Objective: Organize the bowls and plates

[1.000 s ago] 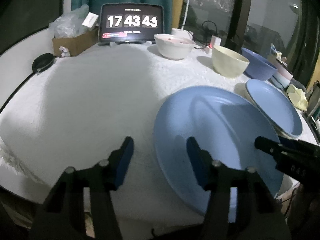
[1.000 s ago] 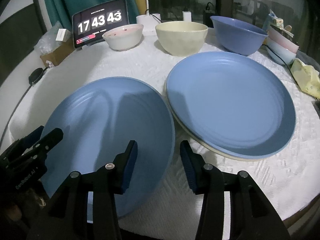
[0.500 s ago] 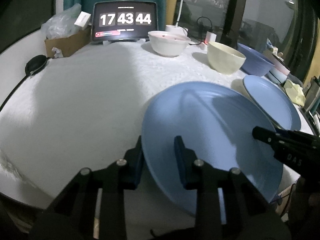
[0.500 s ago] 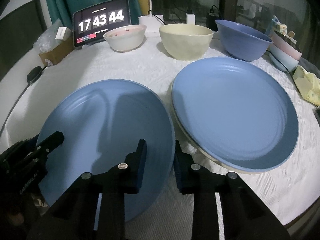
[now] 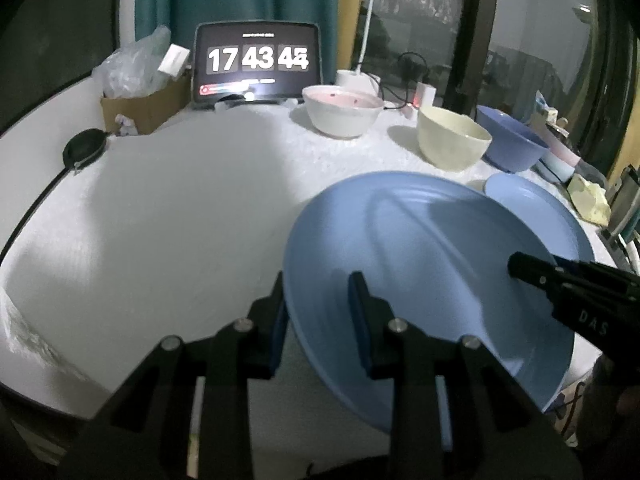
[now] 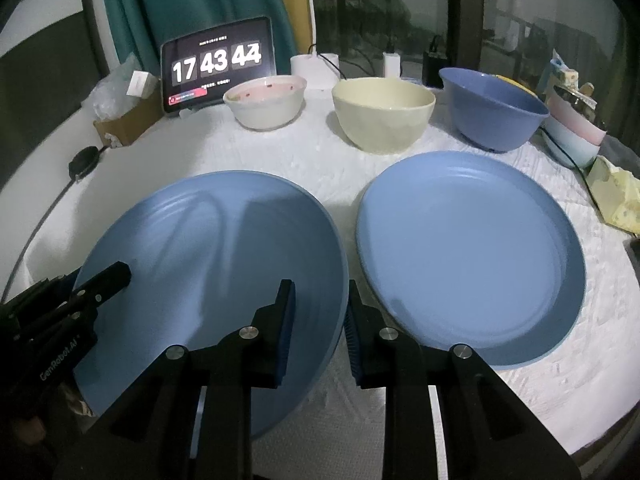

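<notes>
Both grippers pinch the same blue plate (image 6: 208,264) by its rim: the left gripper (image 5: 318,312) clamps the plate's left edge and the right gripper (image 6: 320,316) clamps its right edge, one finger above and one below. The plate sits at the near edge of the white tablecloth (image 6: 320,152), just beside a second blue plate (image 6: 472,248). Three bowls (image 6: 384,116) stand in a row behind them.

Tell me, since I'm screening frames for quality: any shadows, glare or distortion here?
Left wrist view: dim, fisheye-bent edges, a gripper shadow across the held blue plate, slight tablet glare. Right wrist view: similar shadows on that plate; second plate evenly lit.
</notes>
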